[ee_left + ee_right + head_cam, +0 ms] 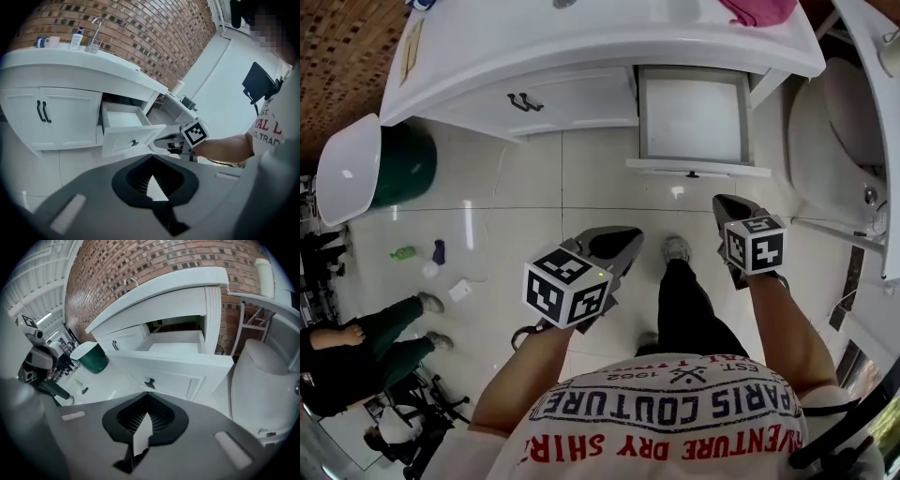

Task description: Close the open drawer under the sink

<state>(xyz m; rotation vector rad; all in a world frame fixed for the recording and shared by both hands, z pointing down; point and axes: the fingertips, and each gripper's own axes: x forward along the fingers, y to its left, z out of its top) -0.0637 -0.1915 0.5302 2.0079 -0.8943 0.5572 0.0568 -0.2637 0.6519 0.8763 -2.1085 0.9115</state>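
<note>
Right tool (722, 201) leads, jaws pinched together on nothing; left tool (628, 236) looks the same, as far as we can tell. Drawer (692, 120) stands fully out of the cabinet (572, 98), just ahead, untouched: we have the whole push left.

A green bin (411, 167) with a white lid (345, 171) stands on the tiled floor (581, 178), to the left of the white cabinet doors (572, 101), which carry two black handles (525, 102). Near the bin lie a green bottle (403, 252), a small dark bottle (439, 251) and a white box (460, 290) (all well apart from the cabinet). A white toilet (844, 131) sits at the right. A pink cloth (759, 9) lies on the countertop (581, 37). A seated person (347, 352) in dark clothes is at the far left.
</note>
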